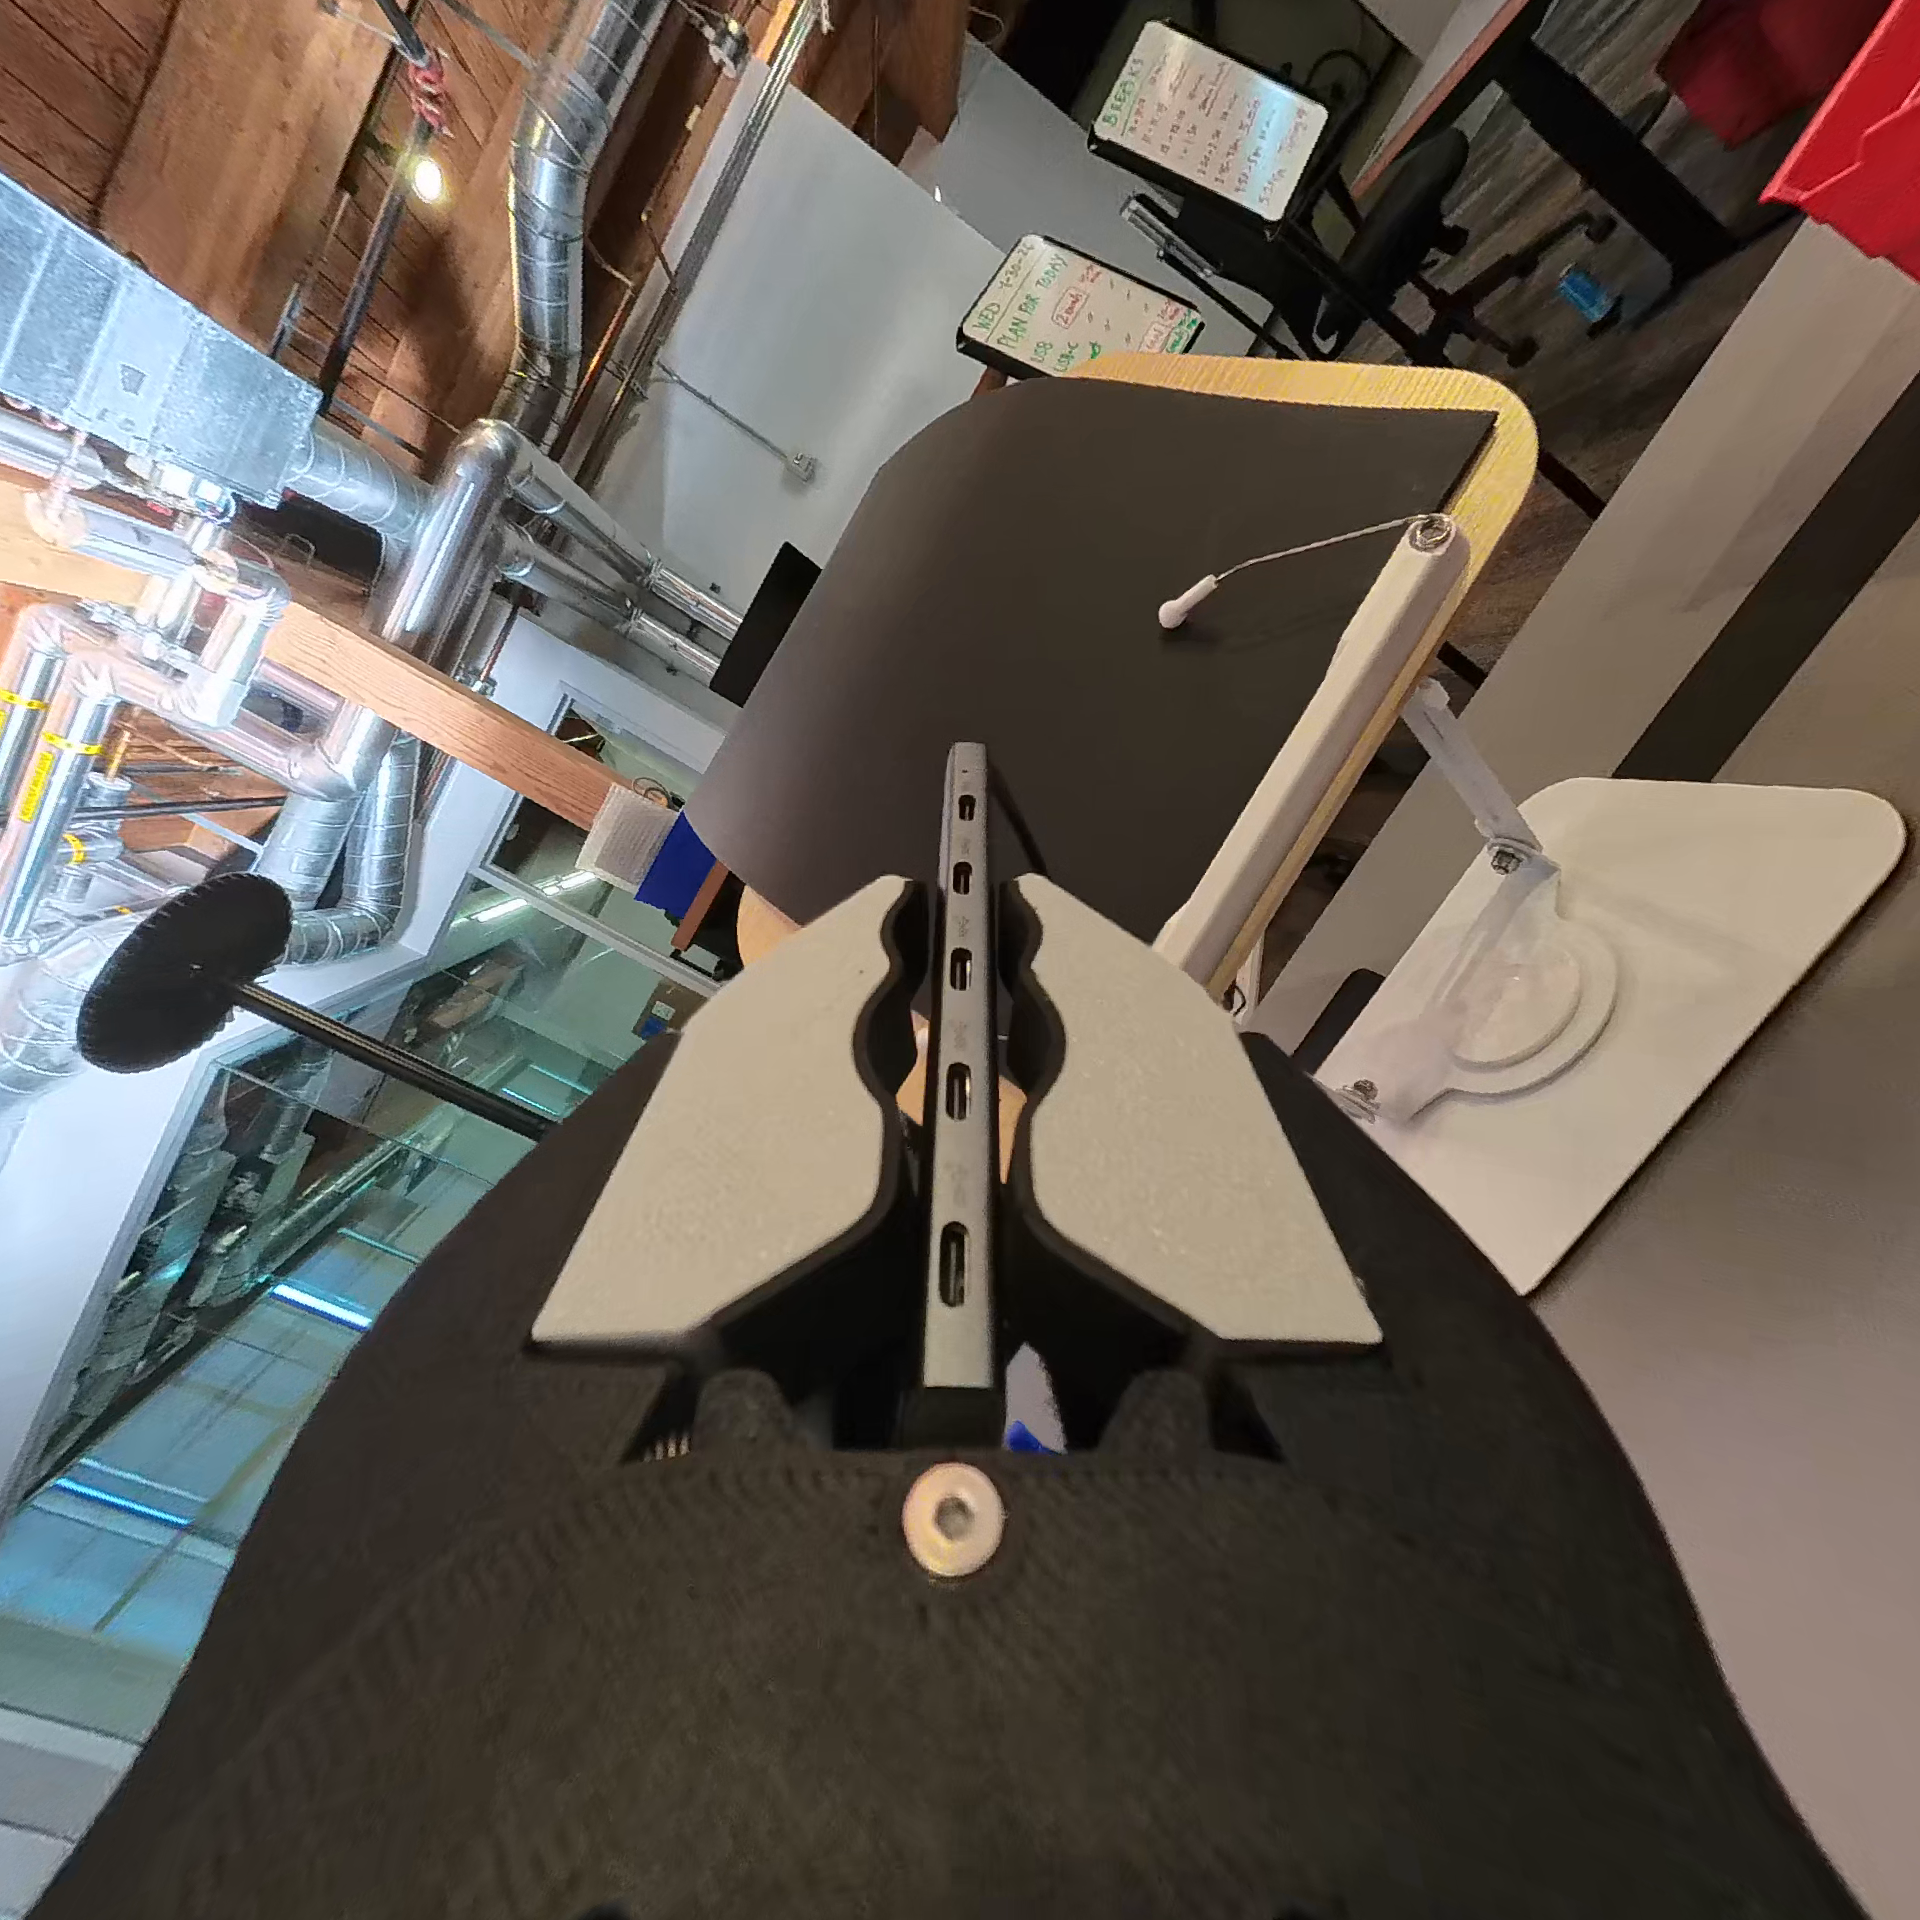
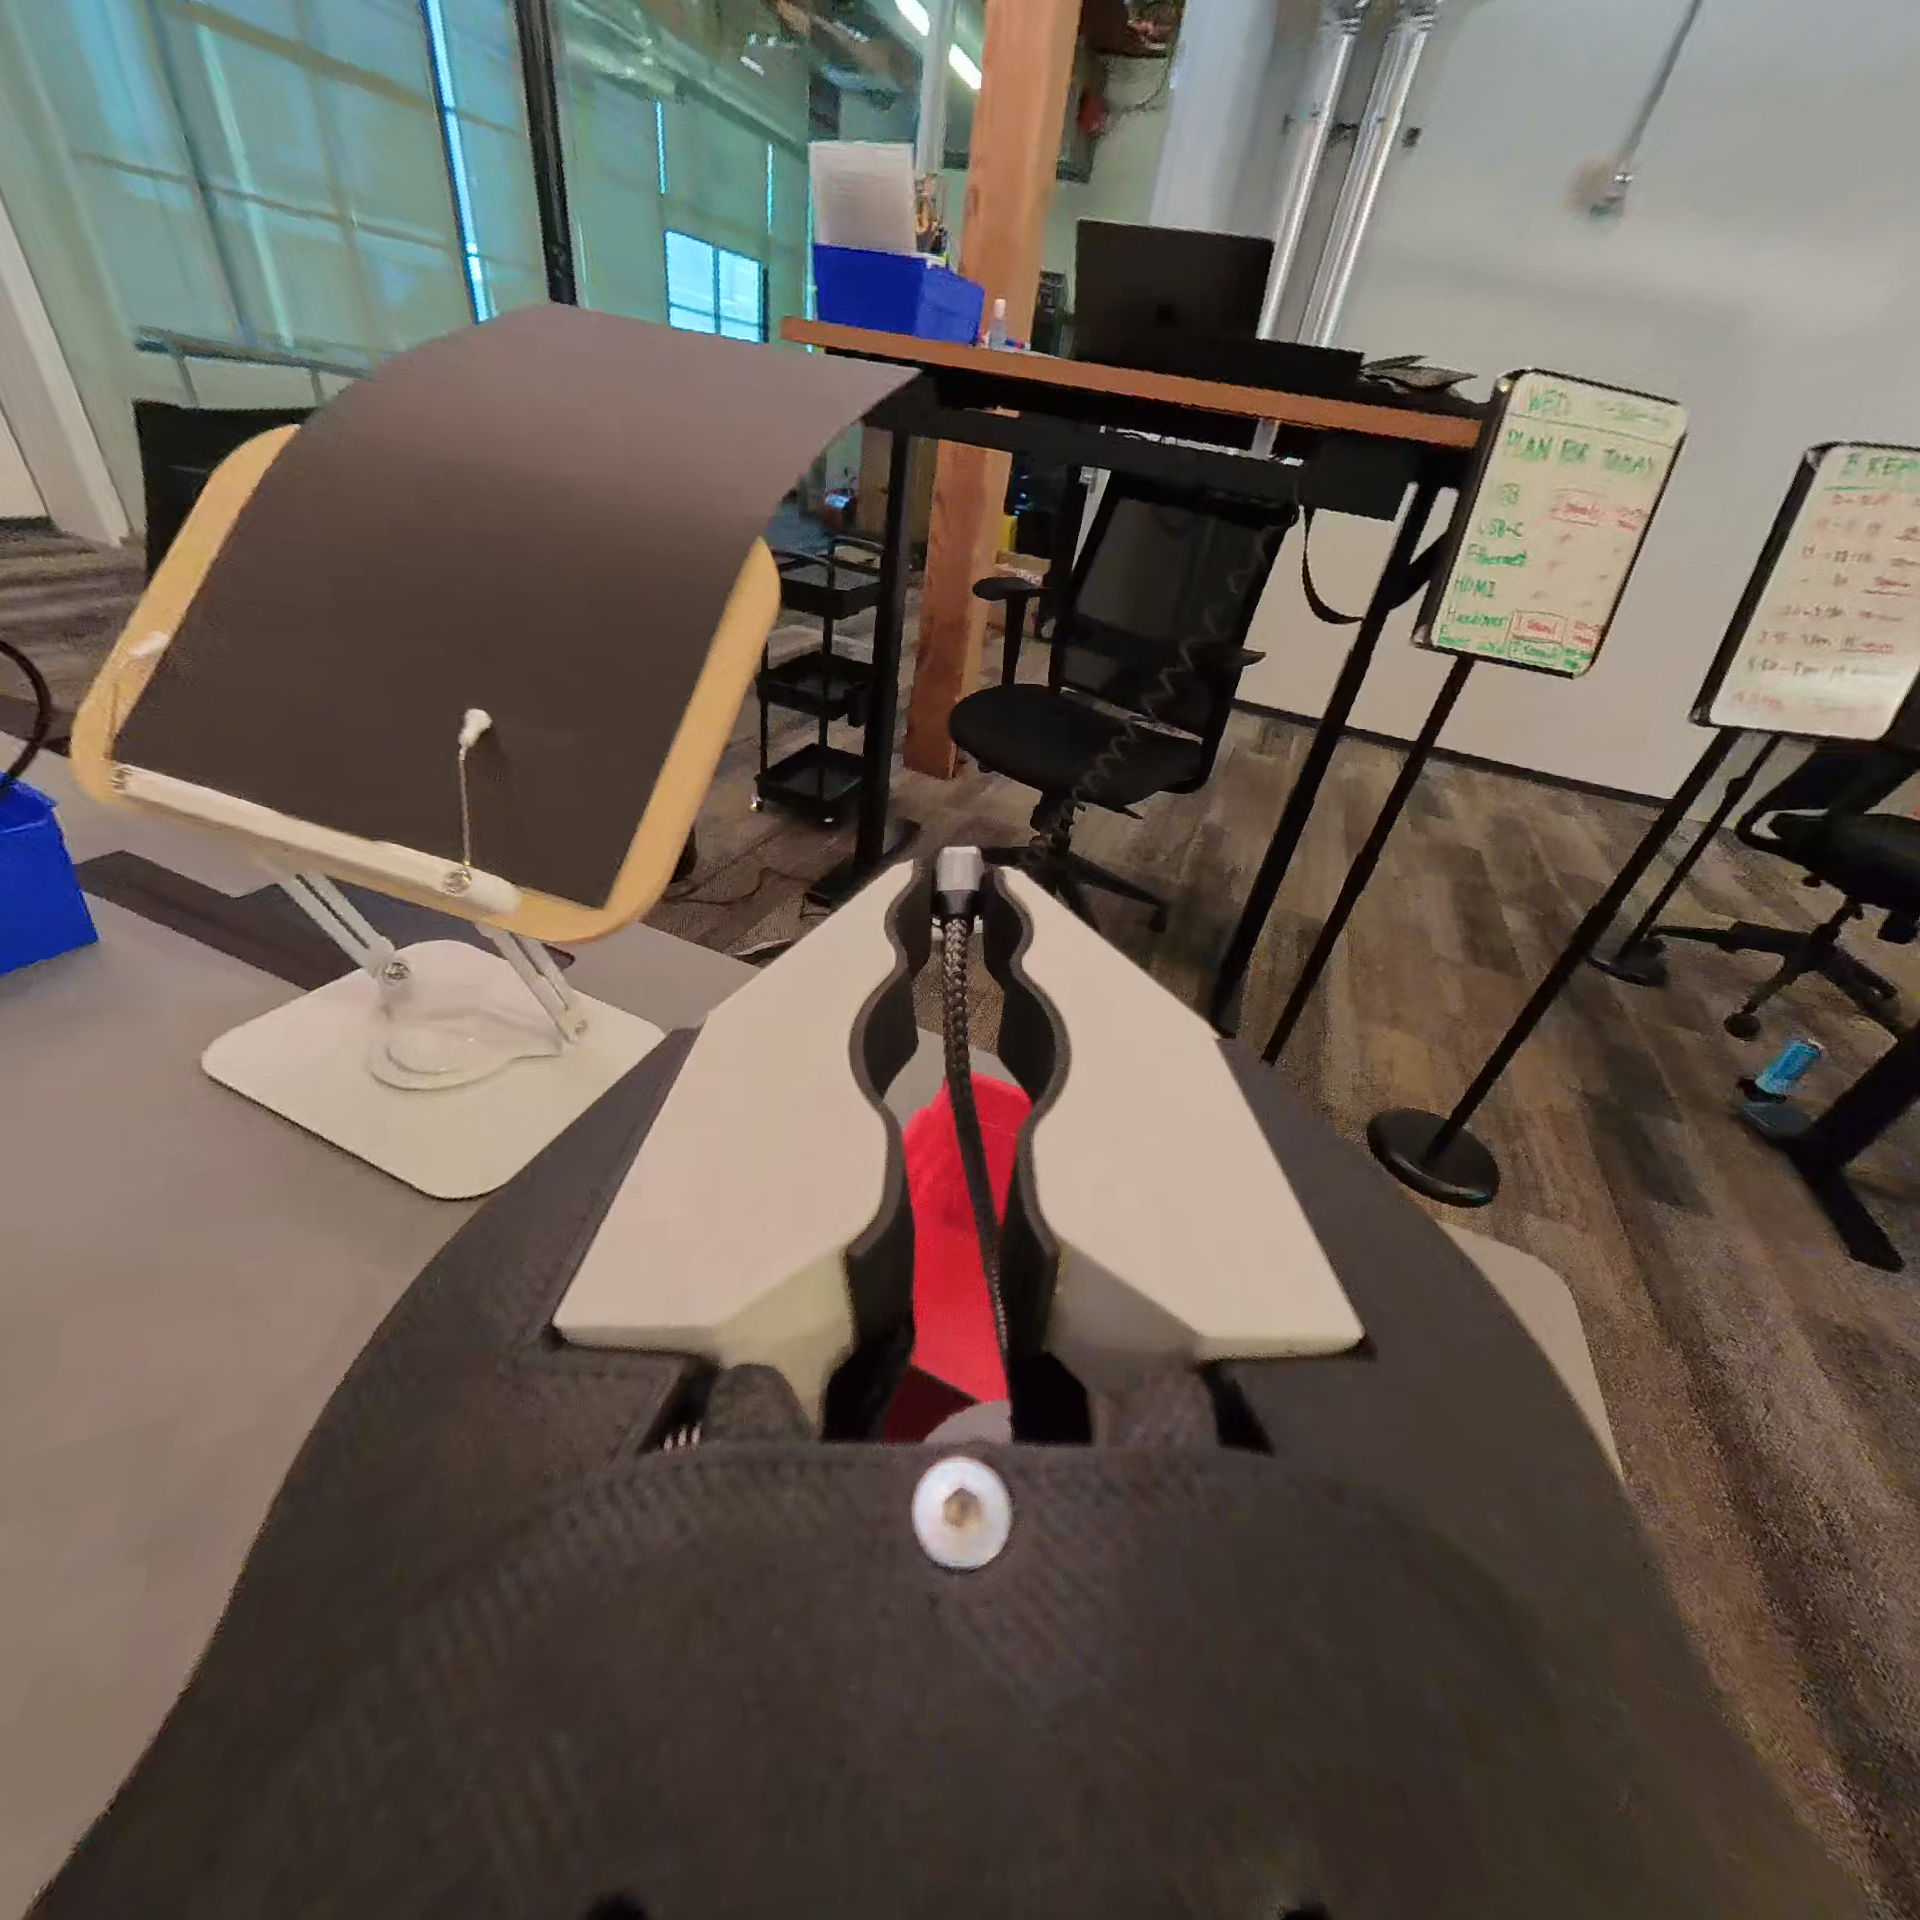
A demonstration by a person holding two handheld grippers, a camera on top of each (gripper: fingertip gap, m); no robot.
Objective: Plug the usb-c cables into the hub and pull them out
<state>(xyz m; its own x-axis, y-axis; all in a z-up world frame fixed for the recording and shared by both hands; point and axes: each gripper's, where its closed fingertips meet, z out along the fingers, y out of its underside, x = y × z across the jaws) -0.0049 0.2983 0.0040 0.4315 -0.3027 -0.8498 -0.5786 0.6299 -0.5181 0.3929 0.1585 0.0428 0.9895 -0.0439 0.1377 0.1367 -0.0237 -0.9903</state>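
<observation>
**Hub and cable both held up, clear of the table**

The left claw (image 1: 964, 914) is clenched on the hub (image 1: 964, 1049), a slim grey metal bar held edge-on between the pale, wavy-edged fingers (image 1: 769, 1122); its row of slot-shaped ports faces the camera and its far end juts past the fingertips. The right claw (image 2: 958, 904) grips the usb-c cable (image 2: 971, 1101), black and braided, with its silver plug (image 2: 958, 868) poking out at the tips. Open air lies ahead of both. On the grey table (image 2: 156, 1299), to the left, stands a white stand (image 2: 436, 1070) carrying a dark, wood-rimmed board (image 2: 468, 603).
</observation>
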